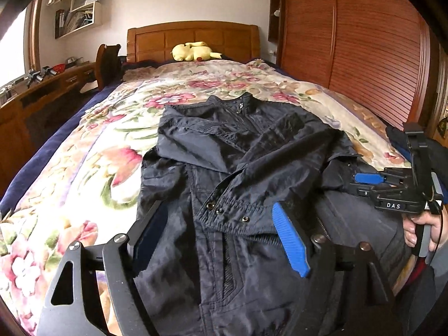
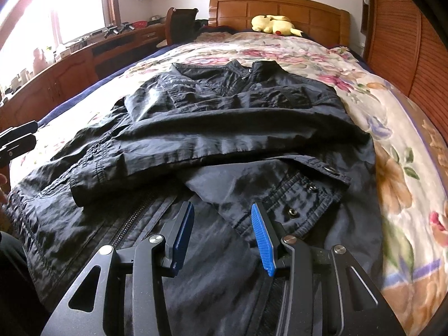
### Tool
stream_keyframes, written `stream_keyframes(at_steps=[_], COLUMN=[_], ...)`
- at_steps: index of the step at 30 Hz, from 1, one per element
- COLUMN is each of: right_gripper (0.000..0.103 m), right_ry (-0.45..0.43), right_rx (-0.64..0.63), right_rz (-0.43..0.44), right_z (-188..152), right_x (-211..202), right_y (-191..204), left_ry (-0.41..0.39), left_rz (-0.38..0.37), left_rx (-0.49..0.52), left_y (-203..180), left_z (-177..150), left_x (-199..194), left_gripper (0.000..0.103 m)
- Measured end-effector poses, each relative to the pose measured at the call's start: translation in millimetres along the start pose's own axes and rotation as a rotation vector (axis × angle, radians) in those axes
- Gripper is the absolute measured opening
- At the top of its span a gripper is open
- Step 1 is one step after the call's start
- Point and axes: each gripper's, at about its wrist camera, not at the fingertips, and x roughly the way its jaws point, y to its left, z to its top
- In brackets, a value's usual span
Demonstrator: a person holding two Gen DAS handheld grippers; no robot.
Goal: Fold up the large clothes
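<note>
**Item: dark jacket, sleeves crossed, hem fold pending**

Left tongs [image 1: 221, 238]: spread wide, holding nothing, poised above the lower front. Right tongs [image 2: 222, 236]: likewise apart and empty, over the hem by the zip. Jacket [image 2: 212, 128]: ahead of both, flat on the floral bedspread [image 2: 397, 173], sleeves laid across the chest, probably to narrow it. Beyond: yellow plush toy [image 2: 273, 24] at the headboard.

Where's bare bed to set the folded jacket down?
Bare floral quilt lies left of the jacket, and between its collar and the yellow plush. The near end is crowded: left gripper and right gripper over the hem.
</note>
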Motion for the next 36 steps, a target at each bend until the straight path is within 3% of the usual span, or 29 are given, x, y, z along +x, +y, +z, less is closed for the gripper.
stream_keyframes(at_steps=[13, 21, 22, 26, 36], right_gripper=[0.044, 0.045, 0.052, 0.062, 0.062], right_ry=[0.016, -0.046, -0.059, -0.079, 0.040], right_rx=[-0.029, -0.053, -0.056, -0.061, -0.021], right_rz=[-0.011, -0.033, -0.033, -0.072, -0.174], right_z=[1, 1, -1, -15, -79], right_x=[14, -30, -38, -68, -90], right_y=[11, 6, 3, -10, -47], left_ry=[-0.008, -0.036, -0.032, 0.012, 0.062], left_rz=[0.028, 0.082, 0.090, 0.086, 0.076], left_rx=[-0.010, -0.006, -0.005, -0.026, -0.087], left_y=[11, 18, 19, 30, 52], left_z=[-4, -8, -12, -30, -69], left_x=[-10, -20, -19, -14, -28], left_gripper=[0.078, 0.078, 0.078, 0.078, 0.078])
